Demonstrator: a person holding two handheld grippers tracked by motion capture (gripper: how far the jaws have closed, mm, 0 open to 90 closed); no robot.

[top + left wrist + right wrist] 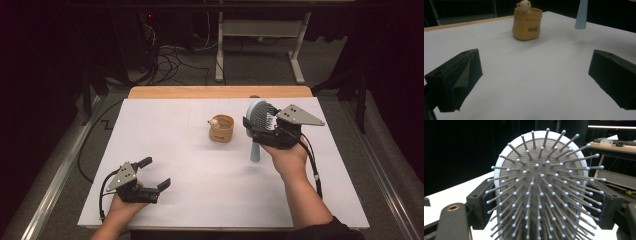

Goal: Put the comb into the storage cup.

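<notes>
Pot [221, 128] left of hairbrush [258, 125]

Dark room, white tabletop [200, 165] with wooden far edge, grey floor, white desk frame [260, 45], tangled cables [170, 62]

What I can't make out from here

My right gripper [264, 129] covers the lower part of the hairbrush [260, 116] head in the high view, and in its own view the brush's [541, 187] bottom edge and handle run off the frame's bottom. From my left gripper [534, 75], the handle [581, 15] beyond the right jaw is cut by the top edge. The lettering on the yellow pot [527, 25] ahead of the jaws is too small to read.
</notes>
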